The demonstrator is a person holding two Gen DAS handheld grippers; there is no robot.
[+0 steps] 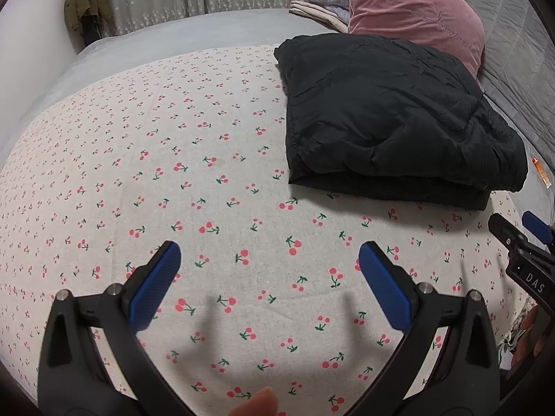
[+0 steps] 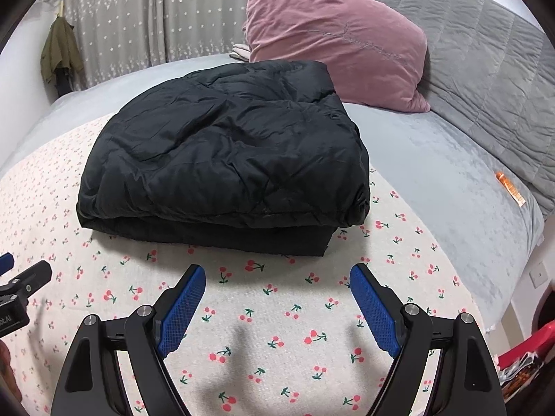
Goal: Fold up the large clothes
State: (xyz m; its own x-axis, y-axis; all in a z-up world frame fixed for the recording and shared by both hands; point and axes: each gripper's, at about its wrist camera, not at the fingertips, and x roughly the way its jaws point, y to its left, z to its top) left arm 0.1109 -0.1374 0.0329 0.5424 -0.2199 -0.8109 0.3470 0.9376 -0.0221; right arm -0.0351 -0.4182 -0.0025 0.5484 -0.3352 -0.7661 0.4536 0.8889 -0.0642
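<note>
lying folded on the cherry sheet (image 1: 194,159), the black jacket (image 2: 222,159) is seen ahead and right of the left claw (image 1: 270,260), and straight ahead of the nearer right claw (image 2: 277,279). both are spread, empty. its long axis probably runs crosswise.

- This is looking like a bedroom in a home.
- A big bed (image 2: 451,159) is filling the room, wearing a cherry sheet (image 1: 173,173).
- A pink pillow (image 2: 333,45) is leaning on grey bedding.
- Star curtains (image 2: 145,17) are hanging behind.
- A green jacket (image 1: 86,3) is hanging by the wall.
</note>
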